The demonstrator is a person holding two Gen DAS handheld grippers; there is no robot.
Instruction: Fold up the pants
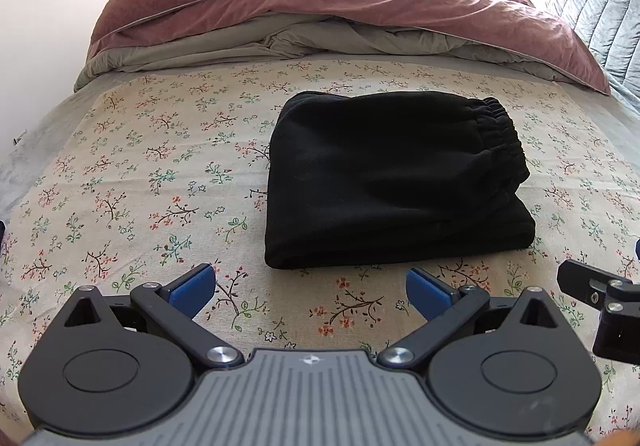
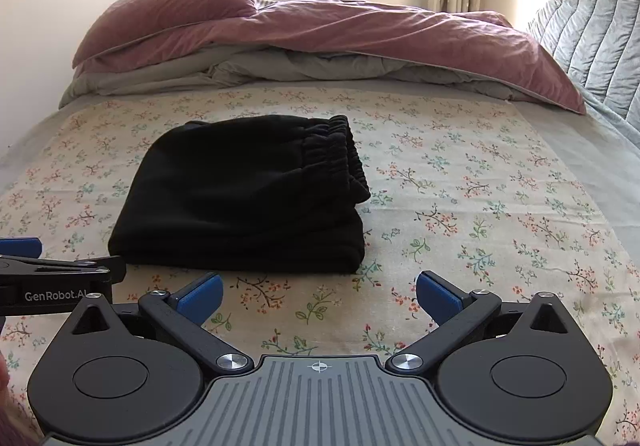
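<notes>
Left gripper [image 1: 311, 288]: nearest the lens, blue pads spread wide and pinching nothing, hovering over the sheet just short of the pants' near edge.
Right gripper [image 2: 319, 292]: same story, jaws apart and empty, stationed off the pants' near right corner, not touching the cloth.
Pants [image 1: 394, 181]: black fleece, lying as a compact, thick rectangle on the floral sheet [image 1: 160, 173]; several layers show stacked along the near edge.
Waistband [image 2: 344, 149]: gathered elastic, on top, along the pants' right side, a little puffed up and splayed.
Fold edge [image 1: 280, 181]: the pants' left side looks rounded and closed, a clean crease.
Beyond the pants: a rumpled pink duvet [image 2: 360, 33] heaped well behind them, no contact with the bundle.
Stage, by my read: the folding looks essentially done; what remains is tidying, or one last fold if a smaller packet is wanted.
How to do it well: come in low on either side of the pants, so the pads slide under every layer rather than peeling off only the top one.
Grip advice: pinch the near corners together, both grippers level, and lift evenly so the stack does not shear.
Watch-out: thick fleece springs back; the waistband side is the likeliest to flop open, so press it flat last.
Landing: keep the pants' edges square to one another when setting down.
</notes>
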